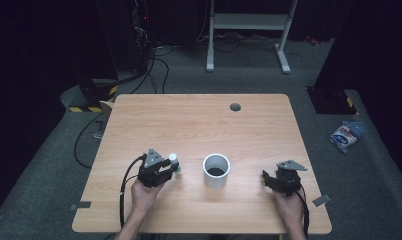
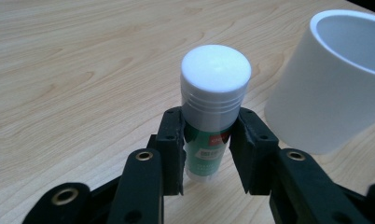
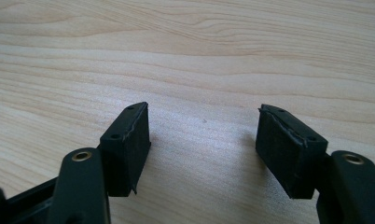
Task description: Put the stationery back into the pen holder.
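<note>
- High view: the wooden table (image 1: 199,120) spans the middle of the frame, a grey round grommet hole (image 1: 235,107) near its far edge.
- A white frame stand (image 1: 249,22) sits on the grey carpet beyond the table; a small blue-and-white packet (image 1: 346,136) lies on the floor off the right edge.
- The white cylindrical cup (image 1: 216,170) stands upright near the table's middle, between the two grippers, its open mouth up.
- The left gripper (image 1: 170,169) sits just left of the cup; its pads are clamped on a glue stick (image 2: 212,109) with a white cap and green label, held upright, just beside the cup (image 2: 332,79) and apart from it.
- The right gripper (image 1: 268,179) sits to the right of the cup, near the table's front edge; its jaws stand partly apart with nothing between them, bare wood under them (image 3: 202,135).
</note>
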